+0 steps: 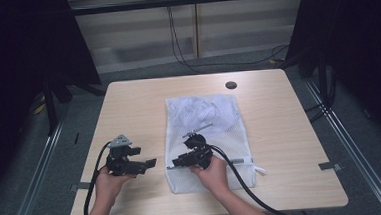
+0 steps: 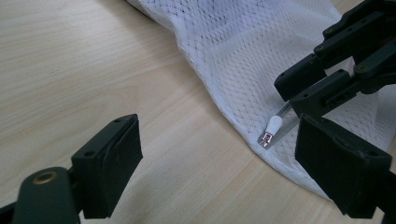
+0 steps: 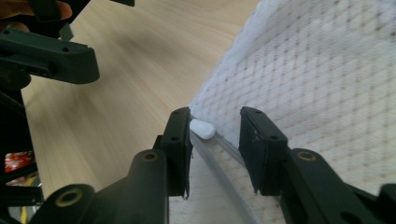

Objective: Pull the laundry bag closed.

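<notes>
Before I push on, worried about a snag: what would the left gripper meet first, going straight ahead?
Likely the mesh bag's edge by the white zipper pull; the left gripper's jaws stand open over bare table.

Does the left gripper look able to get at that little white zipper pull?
Probably yes: the left gripper is open, with bare table toward the white zipper pull, though the right gripper crowds it.

We see a light wooden table [image 1: 280,132] with rounded corners and a dark round grommet [image 1: 231,85] near its far edge. It stands on grey carpet [image 1: 141,70]. Beyond it a pale panelled wall [image 1: 244,29] carries dangling black cables [image 1: 177,43]. Black curtains [image 1: 24,47] hang on both sides, and metal rails [image 1: 353,145] run along the floor.
</notes>
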Demonstrator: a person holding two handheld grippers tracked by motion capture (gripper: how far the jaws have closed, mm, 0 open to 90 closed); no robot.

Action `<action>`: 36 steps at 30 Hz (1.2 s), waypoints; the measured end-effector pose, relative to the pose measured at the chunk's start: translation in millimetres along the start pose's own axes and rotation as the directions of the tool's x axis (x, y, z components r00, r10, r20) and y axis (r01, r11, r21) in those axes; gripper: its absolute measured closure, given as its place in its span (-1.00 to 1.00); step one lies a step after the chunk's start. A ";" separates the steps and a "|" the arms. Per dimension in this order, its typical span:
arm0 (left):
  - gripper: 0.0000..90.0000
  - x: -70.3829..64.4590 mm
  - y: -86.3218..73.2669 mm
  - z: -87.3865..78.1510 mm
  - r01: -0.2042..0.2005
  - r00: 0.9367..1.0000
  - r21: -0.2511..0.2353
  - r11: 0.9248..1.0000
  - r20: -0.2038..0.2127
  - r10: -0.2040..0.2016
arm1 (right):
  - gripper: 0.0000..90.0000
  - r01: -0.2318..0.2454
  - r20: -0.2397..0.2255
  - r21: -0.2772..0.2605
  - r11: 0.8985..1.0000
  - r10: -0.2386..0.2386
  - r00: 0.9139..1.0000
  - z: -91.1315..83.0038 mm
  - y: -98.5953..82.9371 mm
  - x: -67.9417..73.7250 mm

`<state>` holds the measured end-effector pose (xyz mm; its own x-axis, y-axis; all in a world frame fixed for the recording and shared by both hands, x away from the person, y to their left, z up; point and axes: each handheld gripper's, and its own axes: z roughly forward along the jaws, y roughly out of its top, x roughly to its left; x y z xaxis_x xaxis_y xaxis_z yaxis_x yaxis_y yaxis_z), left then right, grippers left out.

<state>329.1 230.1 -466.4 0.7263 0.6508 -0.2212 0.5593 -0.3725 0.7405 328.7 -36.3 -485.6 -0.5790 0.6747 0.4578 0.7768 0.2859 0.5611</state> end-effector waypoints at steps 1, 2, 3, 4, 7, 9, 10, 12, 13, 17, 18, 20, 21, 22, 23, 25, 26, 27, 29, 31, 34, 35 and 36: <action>-0.67 0.0 -0.1 0.1 0.005 1.000 0.000 1.000 0.003 -0.005 | 0.47 -0.002 -0.004 0.001 1.000 0.002 1.000 0.9 0.1 0.2; -0.66 0.2 -0.2 -0.1 0.007 1.000 0.003 1.000 0.005 -0.007 | 0.51 0.005 -0.010 0.004 1.000 -0.005 1.000 2.3 0.3 -0.2; -0.66 0.2 -0.3 -0.3 0.008 1.000 0.003 1.000 0.002 -0.008 | 0.53 0.001 -0.015 0.007 1.000 -0.001 1.000 3.0 0.4 0.1; -0.66 0.2 -0.4 -0.5 0.007 1.000 0.005 1.000 0.001 -0.007 | 0.53 0.001 -0.015 0.007 1.000 -0.001 1.000 3.0 0.4 0.1; -0.65 0.2 -0.5 -1.4 0.006 1.000 0.007 1.000 -0.001 -0.006 | 0.53 -0.011 -0.021 0.017 1.000 0.011 1.000 6.8 1.2 1.2; -0.65 0.5 -0.7 -1.9 0.011 1.000 0.006 1.000 0.005 -0.011 | 0.54 -0.013 -0.021 0.017 1.000 0.013 1.000 7.5 1.6 1.7; -0.64 0.6 -0.8 -2.0 0.012 1.000 0.006 1.000 0.007 -0.012 | 0.55 -0.009 -0.024 0.021 1.000 0.010 1.000 9.7 2.3 2.3; -0.64 1.0 -1.8 -2.1 0.018 1.000 0.003 1.000 0.006 -0.018 | 0.54 -0.017 -0.017 0.026 1.000 0.018 1.000 10.4 2.5 3.0; -0.64 1.1 -2.5 -1.8 0.022 1.000 0.002 1.000 0.007 -0.022 | 0.54 -0.015 -0.012 0.028 0.999 0.016 1.000 11.6 2.8 3.1; -0.64 1.9 -3.3 -2.8 0.020 1.000 0.004 1.000 0.003 -0.020 | 0.57 -0.023 -0.028 0.039 0.999 0.024 0.999 16.0 3.0 3.9; -0.64 2.3 -3.2 -3.2 0.018 1.000 0.003 1.000 0.002 -0.018 | 0.57 -0.023 -0.028 0.039 0.999 0.024 0.999 16.0 3.0 3.9; -0.64 2.3 -3.3 -3.6 0.023 1.000 -0.001 1.000 0.004 -0.023 | 0.65 -0.022 -0.032 0.035 0.999 0.023 0.999 16.2 3.6 5.3; -0.64 2.3 -3.4 -3.8 0.023 1.000 0.000 1.000 0.004 -0.023 | 0.66 -0.024 -0.039 0.033 0.999 0.025 0.999 15.8 4.2 6.0; -0.64 2.3 -3.5 -3.9 0.025 1.000 0.000 1.000 0.004 -0.025 | 0.68 -0.019 -0.045 0.025 1.000 0.020 0.999 15.6 4.7 6.2; -0.64 2.3 -3.6 -3.8 0.027 1.000 0.002 1.000 0.005 -0.027 | 0.68 -0.019 -0.045 0.025 1.000 0.020 0.999 15.6 4.7 6.2; -0.64 2.2 -3.7 -3.8 0.029 1.000 0.003 1.000 0.004 -0.029 | 0.71 -0.028 -0.057 0.024 0.999 0.029 0.998 15.6 5.9 8.2; -0.64 2.2 -3.6 -3.8 0.030 1.000 0.002 1.000 0.005 -0.030 | 0.72 -0.024 -0.057 0.025 0.999 0.025 0.998 16.2 6.3 8.4; -0.63 2.2 -3.6 -3.9 0.031 1.000 0.003 1.000 0.005 -0.031 | 0.73 -0.025 -0.059 0.034 0.999 0.027 0.998 17.1 6.7 8.9; -0.63 2.3 -3.6 -4.0 0.032 0.999 0.003 0.999 0.006 -0.032 | 0.74 -0.022 -0.052 0.039 0.999 0.024 0.998 18.7 6.9 10.1; -0.63 2.5 -3.8 -3.8 0.032 0.999 0.004 0.999 0.004 -0.032 | 0.79 -0.032 -0.045 0.055 0.998 0.035 0.998 20.7 7.4 9.9; -0.63 2.5 -4.1 -2.8 0.029 1.000 0.012 1.000 0.009 -0.029 | 0.83 -0.030 -0.052 0.054 0.998 0.033 0.998 23.1 7.2 8.9; -0.63 2.3 -4.1 -2.3 0.029 1.000 0.014 0.999 0.010 -0.029 | 0.83 -0.030 -0.052 0.054 0.998 0.033 0.998 23.1 7.2 8.9; -0.62 2.1 -4.2 -2.0 0.030 0.999 0.016 0.999 0.012 -0.030 | 0.84 -0.036 -0.048 0.059 0.998 0.039 0.998 23.7 7.4 8.8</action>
<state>327.5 234.4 -468.7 0.7139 0.6536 -0.2514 0.5872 -0.3632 0.7234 335.2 -12.1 -493.8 -0.5595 0.6520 0.5117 0.8105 0.3012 0.5024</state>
